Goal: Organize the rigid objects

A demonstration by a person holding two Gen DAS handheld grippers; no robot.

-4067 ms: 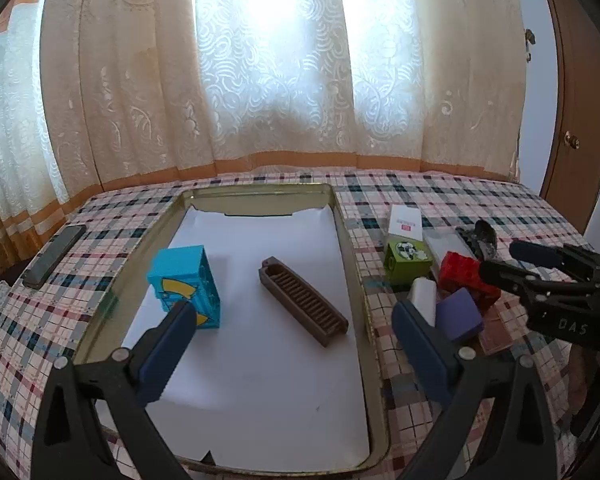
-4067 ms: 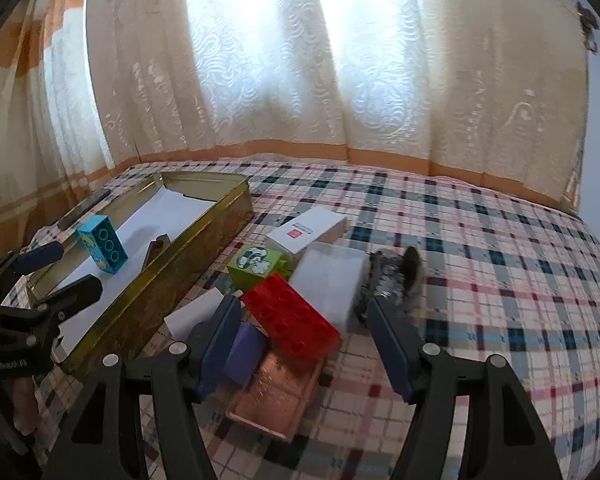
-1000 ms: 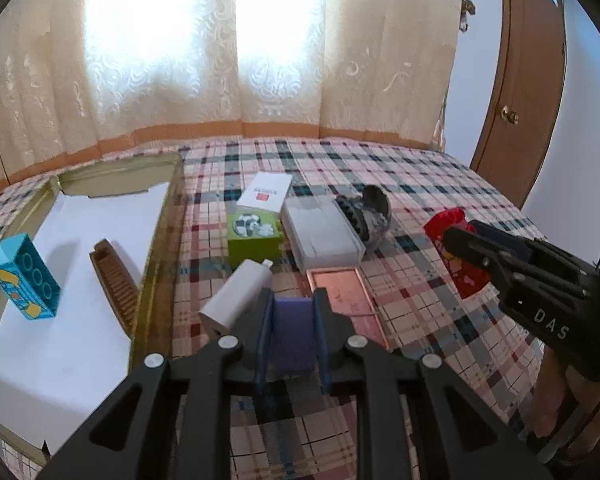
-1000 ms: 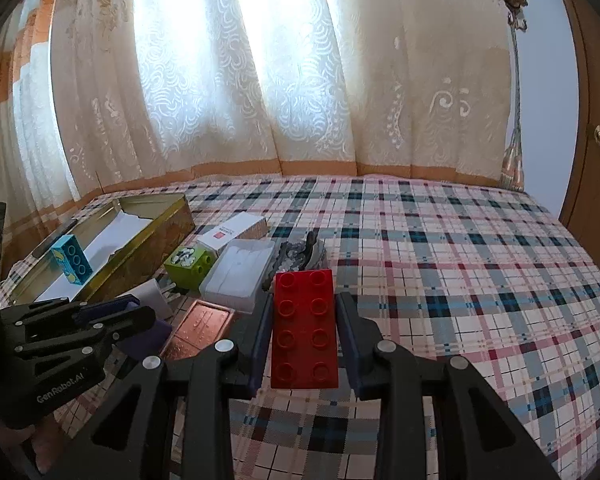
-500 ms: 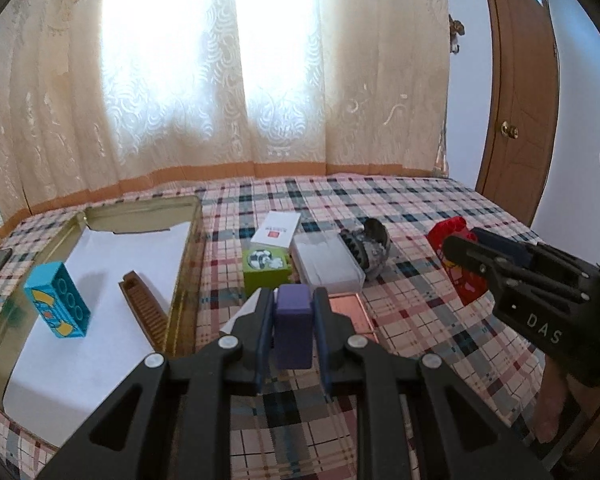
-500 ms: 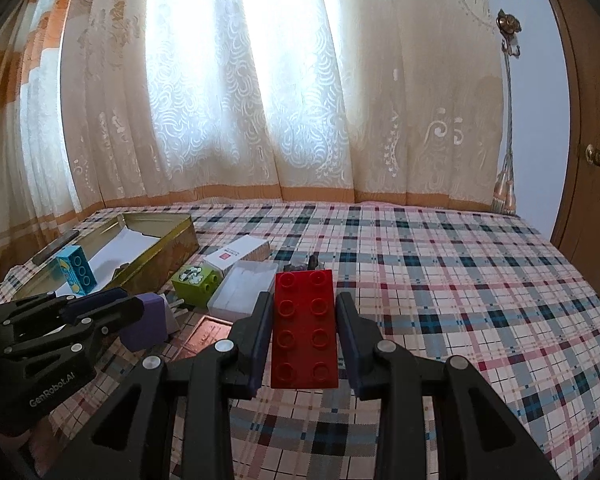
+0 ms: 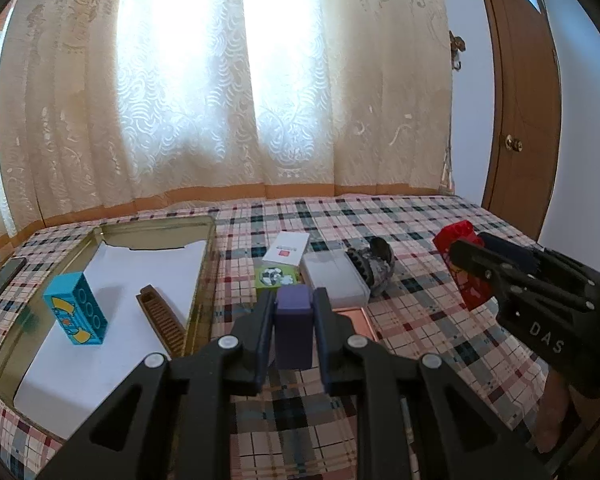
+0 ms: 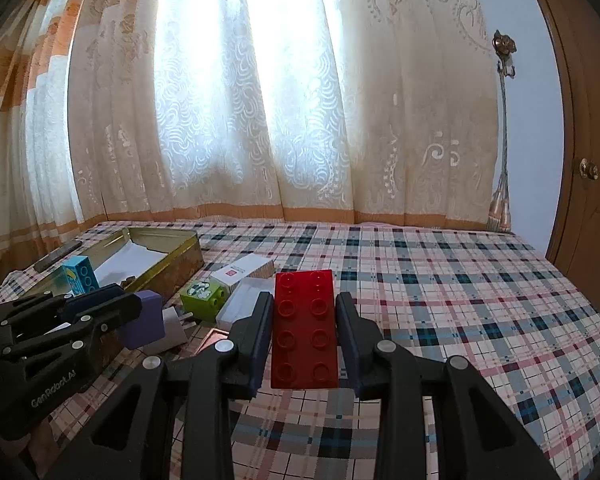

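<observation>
The left gripper (image 7: 293, 330) is squeezed tight on a purple block (image 7: 293, 326), with one finger on each side of it. It holds the block up in the air, above the checked cloth (image 7: 416, 320) on the worktop. In the right wrist view the purple block (image 8: 145, 319) shows at the left, stuck between the black fingers.

The right gripper (image 8: 305, 330) is clamped on a red brick (image 8: 305, 328). The brick has eight round bumps facing up. It is held up off the cloth too. In the left wrist view the red brick (image 7: 462, 266) is far over on the right.

On the left sits a gold tin tray (image 7: 210, 276) with white paper inside. A blue brick (image 7: 76, 308) stands in the tray, and a brown comb (image 7: 164, 320) lies near it by the tray's right wall.

Just beside the tray, on the cloth, there is a small pile of things: a green cube (image 7: 278, 276), a white box with a red mark (image 7: 286, 248), a clear plastic box (image 7: 335, 280), a flat copper tin (image 7: 356, 322) and a dark lumpy thing (image 7: 374, 260) I cannot make out.

A dark flat phone (image 7: 2, 282) lies on the cloth left of the tray.
</observation>
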